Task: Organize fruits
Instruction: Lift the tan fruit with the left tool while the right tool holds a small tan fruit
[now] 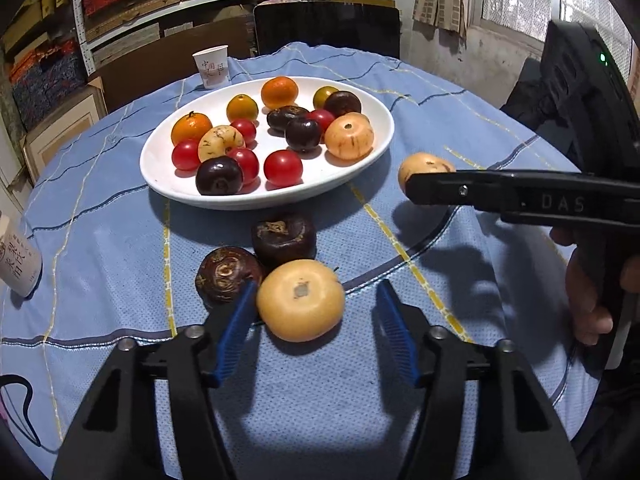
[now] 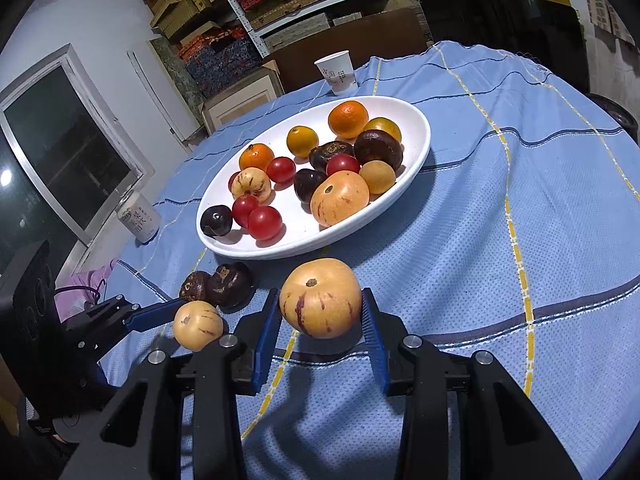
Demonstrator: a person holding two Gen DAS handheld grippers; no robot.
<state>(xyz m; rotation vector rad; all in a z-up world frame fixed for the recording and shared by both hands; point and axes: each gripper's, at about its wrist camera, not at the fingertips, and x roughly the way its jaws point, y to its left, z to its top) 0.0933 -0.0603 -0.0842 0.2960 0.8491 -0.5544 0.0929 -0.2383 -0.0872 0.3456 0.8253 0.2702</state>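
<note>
Between my right gripper point(image 2: 320, 320) fingers sits a tan melon point(image 2: 320, 297) with purple streaks, blue pads touching both its sides, so I'd call that a pinch. It looks lifted just off the blue cloth point(image 2: 520, 240), near the front edge of the white plate point(image 2: 416, 152). Best plan, I think: keep the squeeze gentle, carry it low over the rim, and aim for a bare patch of plate so it doesn't knock the cherry tomatoes point(image 2: 264, 222) rolling. That skin looks smooth and waxy, and the shape is round, so a tilt could let it slip out.

My left gripper point(image 1: 316, 320) fingers are spread wide around a second tan melon point(image 1: 300, 300) still resting on the tabletop. The left pad is right against it, the right pad well apart. I'd centre before closing, because two dark wrinkly fruits point(image 1: 256, 256) sit touching it on the far-left side and one finger is wedged near them.

The plate is glossy, oval and shallow, already holding oranges point(image 1: 280, 92), shiny dark plums point(image 1: 219, 176), tomatoes and more melons. The cloth is a soft dotted weave with yellow lines, a bit rumpled. A paper cup point(image 1: 211, 66) stands behind the plate.
</note>
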